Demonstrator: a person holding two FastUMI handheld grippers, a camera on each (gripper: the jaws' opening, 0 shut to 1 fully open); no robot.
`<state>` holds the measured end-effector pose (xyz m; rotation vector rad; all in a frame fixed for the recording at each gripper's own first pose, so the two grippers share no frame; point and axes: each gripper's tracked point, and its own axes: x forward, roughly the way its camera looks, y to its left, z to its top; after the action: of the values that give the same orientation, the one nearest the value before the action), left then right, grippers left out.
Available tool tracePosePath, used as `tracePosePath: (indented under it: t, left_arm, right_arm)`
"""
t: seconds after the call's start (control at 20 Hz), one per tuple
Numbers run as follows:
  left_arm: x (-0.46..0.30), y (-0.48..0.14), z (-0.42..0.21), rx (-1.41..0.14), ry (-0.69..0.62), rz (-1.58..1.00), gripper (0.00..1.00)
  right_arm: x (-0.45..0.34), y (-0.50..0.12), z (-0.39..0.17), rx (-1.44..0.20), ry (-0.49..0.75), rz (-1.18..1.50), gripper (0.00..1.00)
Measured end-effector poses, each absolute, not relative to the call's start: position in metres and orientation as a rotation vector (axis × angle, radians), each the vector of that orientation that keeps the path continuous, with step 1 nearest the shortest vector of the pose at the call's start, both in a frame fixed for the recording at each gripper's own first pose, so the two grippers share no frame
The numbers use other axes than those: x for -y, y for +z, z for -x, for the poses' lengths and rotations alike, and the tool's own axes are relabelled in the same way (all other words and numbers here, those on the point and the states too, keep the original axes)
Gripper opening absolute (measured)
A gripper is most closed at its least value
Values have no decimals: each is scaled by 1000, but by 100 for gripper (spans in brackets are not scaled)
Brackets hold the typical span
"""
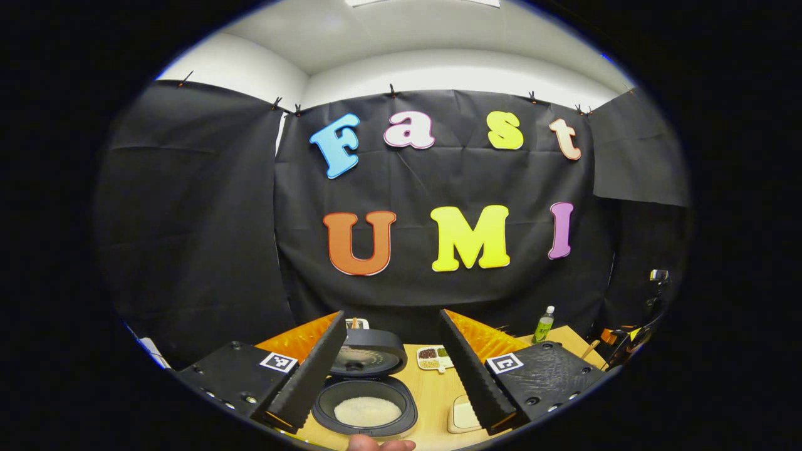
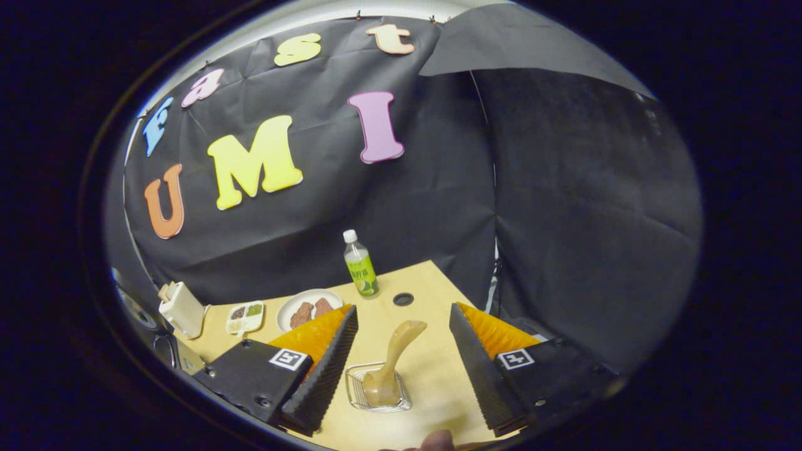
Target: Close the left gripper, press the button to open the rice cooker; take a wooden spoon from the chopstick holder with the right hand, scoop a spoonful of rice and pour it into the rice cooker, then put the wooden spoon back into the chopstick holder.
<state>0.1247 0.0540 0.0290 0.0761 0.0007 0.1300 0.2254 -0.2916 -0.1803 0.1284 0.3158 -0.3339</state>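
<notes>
On the desk (image 1: 432, 388), the rice cooker (image 1: 365, 401) is seen with its lid (image 1: 366, 354) raised and white rice (image 1: 367, 411) inside, framed by the wide-open, empty left gripper (image 1: 391, 369). The wooden spoon (image 2: 391, 363) stands in the wire chopstick holder (image 2: 377, 388), between the spread fingers of the empty right gripper (image 2: 404, 369). A bottle (image 2: 360, 263) and plate (image 2: 310, 308) are set behind.

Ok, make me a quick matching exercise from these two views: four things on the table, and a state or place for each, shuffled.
Things:
1. rice cooker
2. wooden spoon
3. green bottle
4. right claw

States or places:
A. standing upright near the back wall
B. lid raised, white rice inside
C. open, fingers either side of the wire holder
D. resting in the wire holder, handle tilted up

Pairs: 1-B, 2-D, 3-A, 4-C
</notes>
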Motion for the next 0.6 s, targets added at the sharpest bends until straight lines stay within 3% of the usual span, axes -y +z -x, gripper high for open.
tracePosePath:
  t: [0.05, 0.2, 0.25, 0.3, 0.6]
  left_arm:
    - [-55, 36, -125, 8, 125, -70, 94]
    - [-63, 49, -131, 20, 130, -43, 95]
    - [-67, 51, -135, 13, 132, -35, 85]
    - [-73, 51, -139, -1, 132, -28, 95]
    - [-106, 26, -172, -160, 149, 70, 95]
  right_arm:
    - [283, -164, -220, -292, -323, -124, 96]
    - [260, -129, -202, -237, -287, -107, 99]
    - [251, -115, -194, -214, -271, -99, 99]
    - [243, -104, -191, -197, -258, -95, 99]
    - [202, -65, -148, -131, -187, -54, 99]
